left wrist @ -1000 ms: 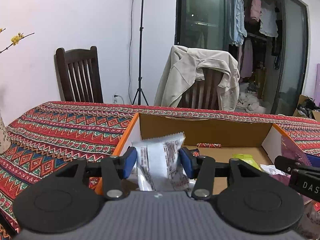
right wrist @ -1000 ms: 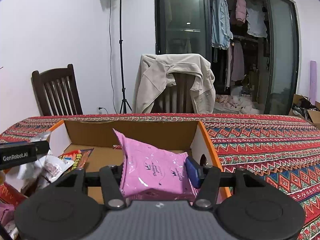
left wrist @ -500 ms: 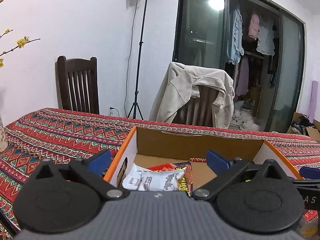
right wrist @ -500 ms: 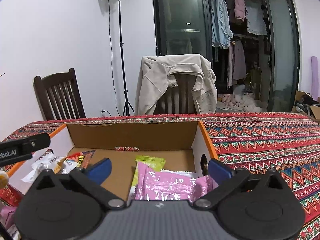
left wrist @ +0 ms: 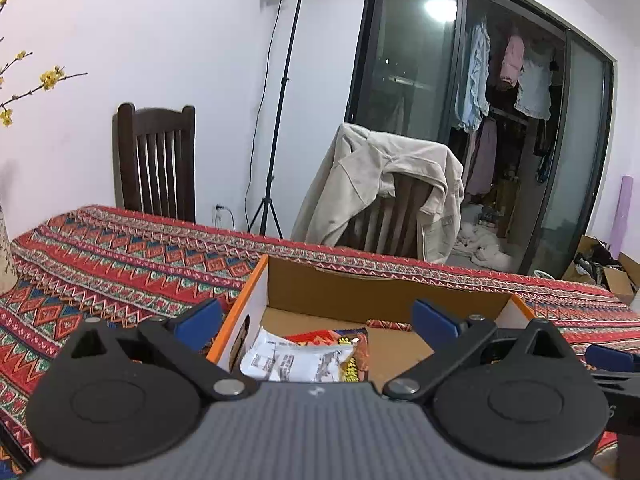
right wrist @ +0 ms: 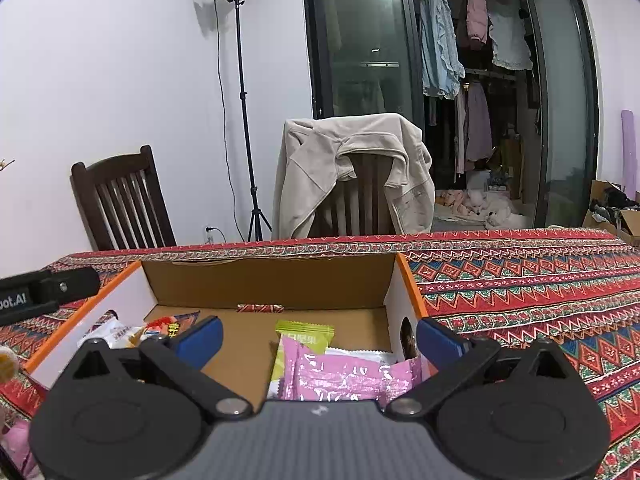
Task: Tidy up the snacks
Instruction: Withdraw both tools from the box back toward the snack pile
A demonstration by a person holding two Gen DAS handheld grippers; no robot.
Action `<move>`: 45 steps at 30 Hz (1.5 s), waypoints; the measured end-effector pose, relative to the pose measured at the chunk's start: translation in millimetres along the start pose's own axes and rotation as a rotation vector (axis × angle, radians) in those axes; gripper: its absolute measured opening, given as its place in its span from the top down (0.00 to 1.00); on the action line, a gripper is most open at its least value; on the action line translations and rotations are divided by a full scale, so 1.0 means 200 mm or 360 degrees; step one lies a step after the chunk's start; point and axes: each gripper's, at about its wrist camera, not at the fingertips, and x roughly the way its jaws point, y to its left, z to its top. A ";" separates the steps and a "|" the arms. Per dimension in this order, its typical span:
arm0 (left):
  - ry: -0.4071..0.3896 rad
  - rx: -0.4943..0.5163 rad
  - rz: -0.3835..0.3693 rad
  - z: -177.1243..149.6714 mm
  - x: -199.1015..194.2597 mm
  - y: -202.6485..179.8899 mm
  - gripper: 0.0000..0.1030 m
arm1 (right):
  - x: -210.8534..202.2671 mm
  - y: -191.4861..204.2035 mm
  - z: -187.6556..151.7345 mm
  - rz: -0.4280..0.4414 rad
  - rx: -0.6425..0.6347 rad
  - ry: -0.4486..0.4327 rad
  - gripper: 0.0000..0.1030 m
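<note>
An open cardboard box (left wrist: pixel 360 292) with orange edges stands on the patterned tablecloth (left wrist: pixel 120 272). A white snack packet (left wrist: pixel 288 362) lies in its left part on a red and yellow packet (left wrist: pixel 348 344). My left gripper (left wrist: pixel 318 320) hangs open above them, nothing between its blue pads. In the right wrist view the box (right wrist: pixel 272 280) holds a pink packet (right wrist: pixel 348 372) and a green packet (right wrist: pixel 306 332) at its right side. My right gripper (right wrist: pixel 320 338) stands open over them, empty. White and red packets (right wrist: pixel 132 330) lie at the box's left.
The left gripper's arm (right wrist: pixel 44 288) reaches in at the left edge of the right wrist view. Behind the table stand a dark wooden chair (left wrist: pixel 156 164), a chair draped with a beige jacket (left wrist: pixel 384 192) and a light stand (left wrist: pixel 280 120). A vase (left wrist: pixel 6 256) sits far left.
Both grippers have opened wide. The white packet dropped from the left one and the pink packet from the right one into the box. The left gripper has risen a little.
</note>
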 end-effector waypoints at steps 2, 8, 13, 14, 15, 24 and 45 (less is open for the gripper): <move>-0.0001 0.0007 -0.0003 0.02 -0.03 0.00 0.00 | -0.03 0.00 0.02 0.0010 -0.0005 0.0011 0.00; -0.0019 0.0026 0.0013 0.01 -0.16 0.04 0.00 | -0.15 0.00 0.02 0.0012 -0.0022 0.0012 0.00; -0.0002 0.0035 0.0024 -0.02 -0.26 0.09 0.00 | -0.26 0.00 -0.02 0.0013 -0.0034 0.0023 0.00; 0.0002 0.0037 0.0023 -0.03 -0.28 0.10 0.00 | -0.28 0.00 -0.04 0.0012 -0.0037 0.0026 0.00; 0.0007 0.0042 0.0024 -0.05 -0.31 0.11 0.00 | -0.30 0.01 -0.05 0.0011 -0.0040 0.0029 0.00; 0.0046 0.0059 0.0027 -0.15 -0.47 0.20 0.00 | -0.47 0.02 -0.19 0.0027 -0.0079 0.0072 0.00; 0.0149 0.0073 0.0005 -0.43 -0.57 0.32 0.00 | -0.60 0.02 -0.50 0.0040 -0.0130 0.0185 0.00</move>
